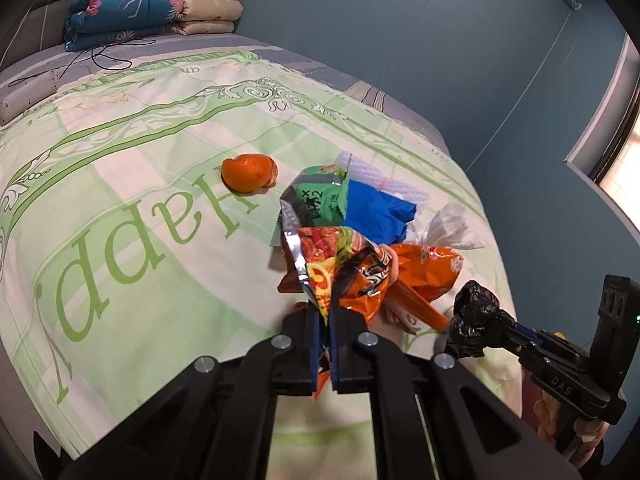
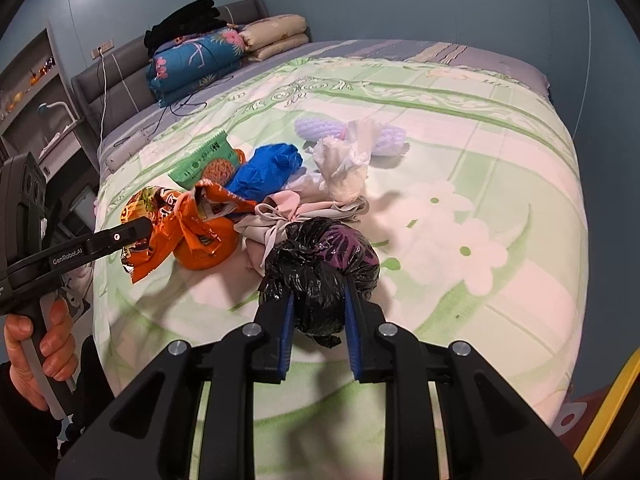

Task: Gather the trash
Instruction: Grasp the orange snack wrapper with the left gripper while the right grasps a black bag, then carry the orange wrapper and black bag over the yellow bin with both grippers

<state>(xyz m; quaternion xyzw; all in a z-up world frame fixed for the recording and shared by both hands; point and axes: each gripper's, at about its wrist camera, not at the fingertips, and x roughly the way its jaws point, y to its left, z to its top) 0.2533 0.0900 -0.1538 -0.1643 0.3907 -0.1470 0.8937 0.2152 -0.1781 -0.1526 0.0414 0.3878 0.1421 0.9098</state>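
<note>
Closest in the left wrist view, low at centre, the left gripper (image 1: 325,322) has its blue-padded jaws pinched tight on the edge of an orange snack wrapper (image 1: 352,276), which rises crumpled above the fingertips. Behind it, toward the middle right, lie a green packet (image 1: 320,198), a blue plastic bag (image 1: 378,210), white foam netting (image 1: 384,180) and a clear bag (image 1: 452,228). An orange peel (image 1: 249,173) sits apart at centre left on the green-and-white bedspread (image 1: 120,200). At the lower right the right gripper (image 1: 486,330) clasps a black bag (image 1: 474,312).

Nearest in the right wrist view, low at centre, the right gripper (image 2: 318,312) squeezes the black bag (image 2: 320,264) between narrowly parted pads, the bag bulging above them. At the left edge, a hand (image 2: 38,354) holds the left gripper (image 2: 144,227), its tip at the orange wrapper (image 2: 188,232). Beige cloth (image 2: 280,216) lies between the two. Folded quilts (image 2: 196,64) are stacked at upper left.
</note>
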